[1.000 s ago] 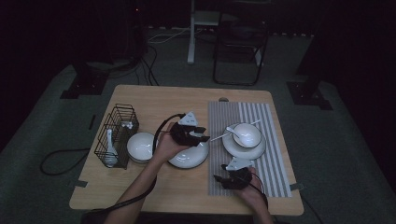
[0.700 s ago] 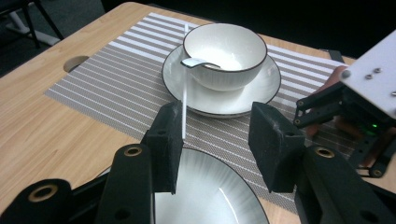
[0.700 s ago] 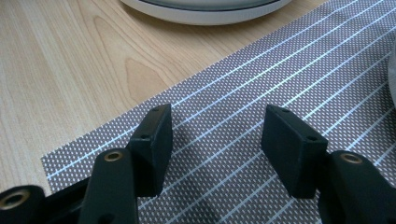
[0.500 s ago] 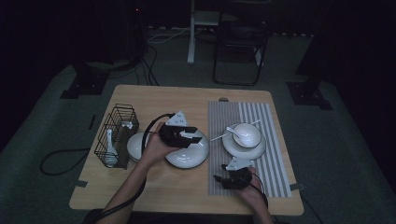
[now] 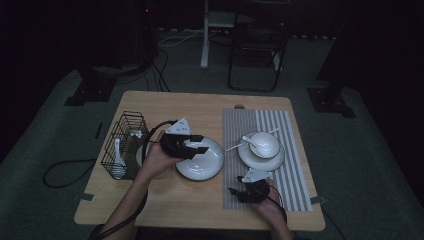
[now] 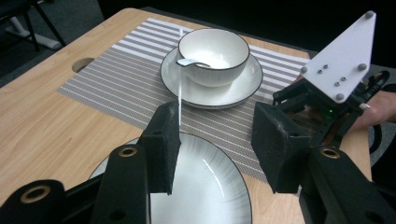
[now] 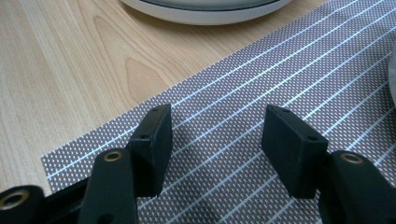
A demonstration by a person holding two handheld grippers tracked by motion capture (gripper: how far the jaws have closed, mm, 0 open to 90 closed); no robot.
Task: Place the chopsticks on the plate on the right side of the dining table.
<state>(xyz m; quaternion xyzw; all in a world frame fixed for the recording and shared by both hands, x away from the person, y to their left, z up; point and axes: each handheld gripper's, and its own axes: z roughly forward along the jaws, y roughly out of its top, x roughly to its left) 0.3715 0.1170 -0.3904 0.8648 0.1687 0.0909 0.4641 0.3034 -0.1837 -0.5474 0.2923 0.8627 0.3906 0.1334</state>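
A white plate lies on the wooden table. My left gripper hovers over the plate's left part; its jaws have just been opening and nothing is between them. On the striped placemat, a white bowl with a spoon in it sits on a saucer. My right gripper rests low over the placemat's near left corner, open and empty. It is also in the left gripper view as the right gripper, beyond the plate.
A black wire basket holding a white spoon stands at the table's left. Another white dish sits between basket and plate, partly under my left hand. A thin white stick lies across the placemat beside the saucer.
My left gripper has drifted left and risen a little over the plate, and its jaws stand wider. The right gripper has stayed where it was.
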